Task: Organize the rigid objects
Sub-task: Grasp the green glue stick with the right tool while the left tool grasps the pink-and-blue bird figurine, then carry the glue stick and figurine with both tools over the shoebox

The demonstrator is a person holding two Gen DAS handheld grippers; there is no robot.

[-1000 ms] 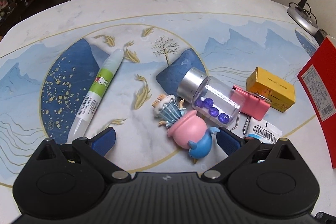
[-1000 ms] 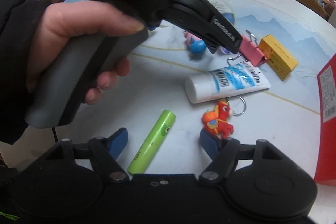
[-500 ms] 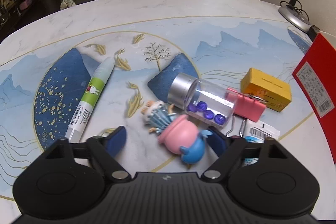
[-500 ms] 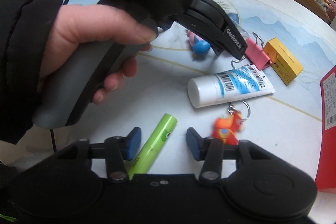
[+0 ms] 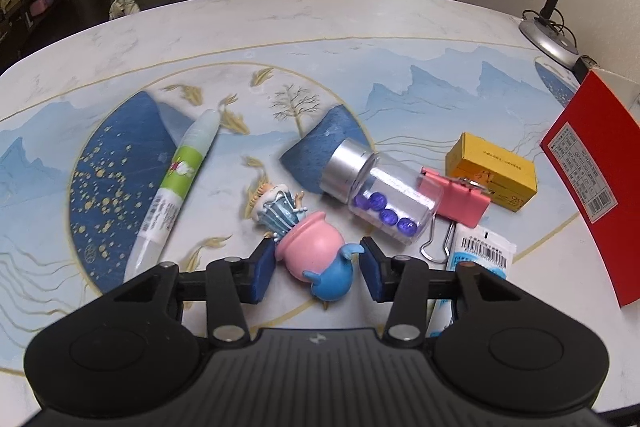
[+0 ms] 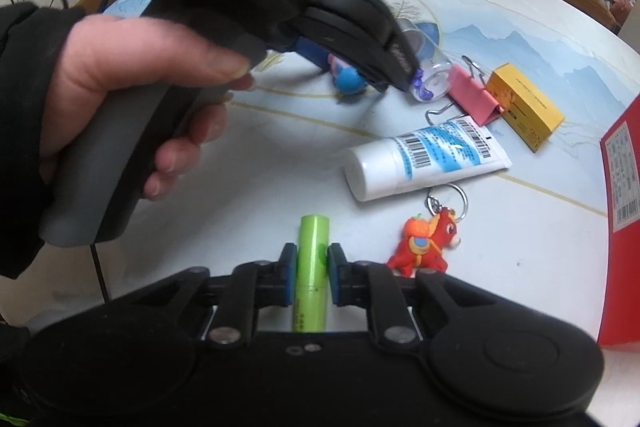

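From your left wrist camera, your left gripper (image 5: 316, 271) is partly open, its pads flanking a pink and blue toy figure (image 5: 318, 259) lying on the painted table (image 5: 360, 27), not clearly gripping yet. The figure looks hard, light and rounded, so it may slip; hold it across its pink middle. A jar (image 5: 378, 193) lies just beyond.

From your right wrist camera, your right gripper (image 6: 313, 273) is closed on a green tube (image 6: 313, 259) near its middle. It looks stiff, smooth and light.
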